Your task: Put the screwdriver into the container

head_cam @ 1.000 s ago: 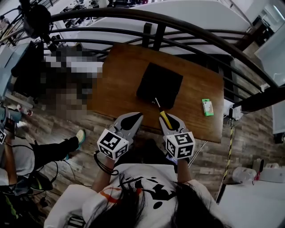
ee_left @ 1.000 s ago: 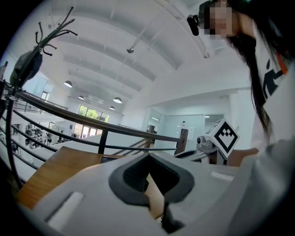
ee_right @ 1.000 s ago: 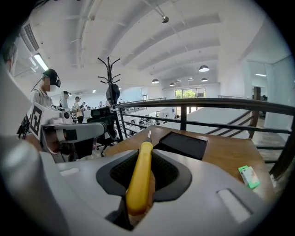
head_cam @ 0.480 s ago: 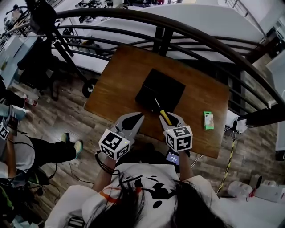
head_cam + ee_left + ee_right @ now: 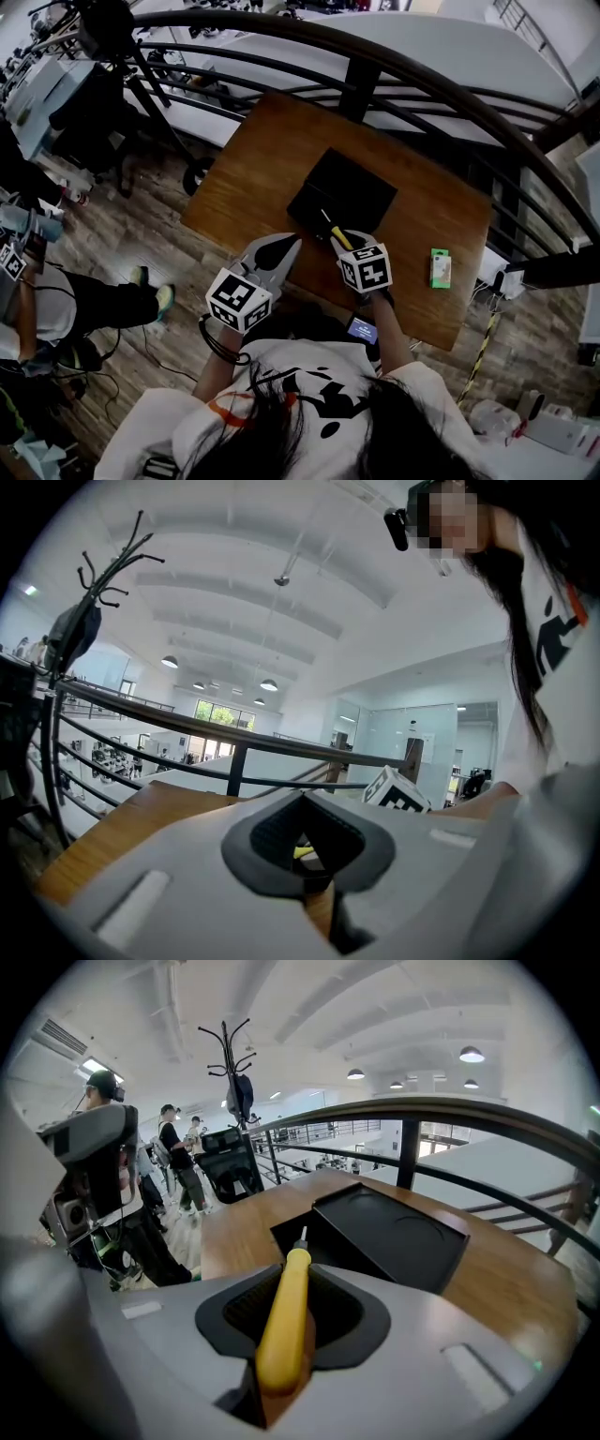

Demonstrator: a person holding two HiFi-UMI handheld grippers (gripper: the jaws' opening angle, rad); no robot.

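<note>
Right gripper (image 5: 298, 1279) is clamped on the screwdriver (image 5: 284, 1327). The yellow handle sits squarely between the pads and the metal tip sticks out ahead of the jaws. From the head view, the screwdriver (image 5: 330, 225) slants toward the container (image 5: 343, 187), and its tip is at the container's near edge. I can't tell whether the tip is touching anything.

The right gripper view puts the container (image 5: 403, 1232) dead ahead of the tip: black, with a dark hollow on the side nearest me and a flat, shallow-rimmed panel behind it.

My left gripper (image 5: 302, 803) has its jaws together on nothing. It hangs just off the container's near-left corner, beside my right gripper (image 5: 339, 240), with no part in this.

So the pick-up is done and I'm on the delivery: screwdriver in hand, at the container but not yet inside.

Next I need to carry the tip on over the near wall and into the hollow. Then I lower the handle until it lies low enough that letting go won't bounce it out, and only then spread the jaws.

The thing to watch, I reckon, is the handle catching that near rim and tipping back onto the table (image 5: 262, 159).

A small green box (image 5: 440, 267) lies well to the right of the container, out of my way.
</note>
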